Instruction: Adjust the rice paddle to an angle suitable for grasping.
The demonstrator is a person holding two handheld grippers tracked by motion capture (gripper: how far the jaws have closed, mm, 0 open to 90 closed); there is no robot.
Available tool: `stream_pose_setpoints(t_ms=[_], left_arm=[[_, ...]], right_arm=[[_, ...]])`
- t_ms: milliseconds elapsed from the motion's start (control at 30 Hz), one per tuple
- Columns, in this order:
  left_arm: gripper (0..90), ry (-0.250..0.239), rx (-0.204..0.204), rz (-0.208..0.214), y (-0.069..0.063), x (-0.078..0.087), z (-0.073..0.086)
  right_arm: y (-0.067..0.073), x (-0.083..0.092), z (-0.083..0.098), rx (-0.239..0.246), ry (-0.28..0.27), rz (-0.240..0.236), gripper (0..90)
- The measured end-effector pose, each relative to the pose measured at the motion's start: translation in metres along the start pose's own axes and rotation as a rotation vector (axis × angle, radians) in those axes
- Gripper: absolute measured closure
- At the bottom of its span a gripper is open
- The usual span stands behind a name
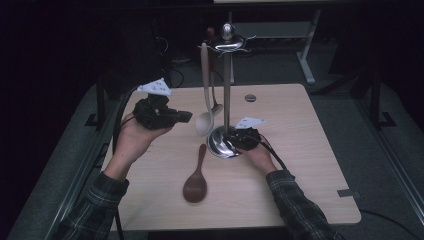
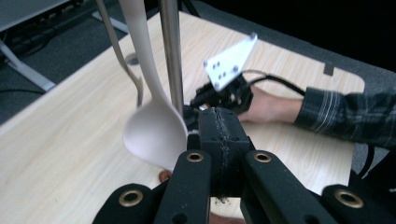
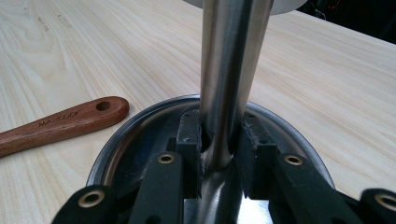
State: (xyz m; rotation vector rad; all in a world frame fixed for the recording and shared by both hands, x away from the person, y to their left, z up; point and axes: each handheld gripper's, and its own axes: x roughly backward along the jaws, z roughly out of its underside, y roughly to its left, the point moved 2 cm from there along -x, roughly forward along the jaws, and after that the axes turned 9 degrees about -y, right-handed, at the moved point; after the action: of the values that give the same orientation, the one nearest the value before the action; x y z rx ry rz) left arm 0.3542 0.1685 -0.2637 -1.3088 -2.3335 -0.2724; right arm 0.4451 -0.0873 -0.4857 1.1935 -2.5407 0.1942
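The tabletop (image 1: pixel 300 150) carried a steel utensil stand (image 1: pixel 226 95), its pole clamped near the base by the right tool (image 1: pixel 243 138). A pale ladle (image 1: pixel 205 100) and a thin metal utensil (image 1: pixel 214 97) already hung from its top. The left tool (image 1: pixel 186 116) hovered beside the ladle, jaws pressed together and empty. The brown wooden spoon (image 1: pixel 196 177) lay flat, seemingly not yet hung.

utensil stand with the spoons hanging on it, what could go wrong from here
1. The right gripper clamps the pole of the utensil stand only near its base; a knock higher up might tip the tall stand.
2. The left gripper, jaws shut and empty, sits right beside the hanging white ladle; it could bump it and set it swinging or unhook it.
3. The wooden spoon lies flat on the table, which may make it awkward to pick up.
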Motion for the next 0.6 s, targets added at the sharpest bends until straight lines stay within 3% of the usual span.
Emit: stream_pose_setpoints(t_ms=[400, 600], left_arm=[[90.0, 0.026, 0.061, -0.018, 0.002, -0.013, 0.076], [90.0, 0.050, 0.069, -0.039, 0.004, -0.020, 0.112]], right_arm=[[0.000, 0.000, 0.000, -0.003, 0.001, -0.004, 72.2], [-0.001, 0.000, 0.000, -0.001, -0.002, -0.005, 72.2]])
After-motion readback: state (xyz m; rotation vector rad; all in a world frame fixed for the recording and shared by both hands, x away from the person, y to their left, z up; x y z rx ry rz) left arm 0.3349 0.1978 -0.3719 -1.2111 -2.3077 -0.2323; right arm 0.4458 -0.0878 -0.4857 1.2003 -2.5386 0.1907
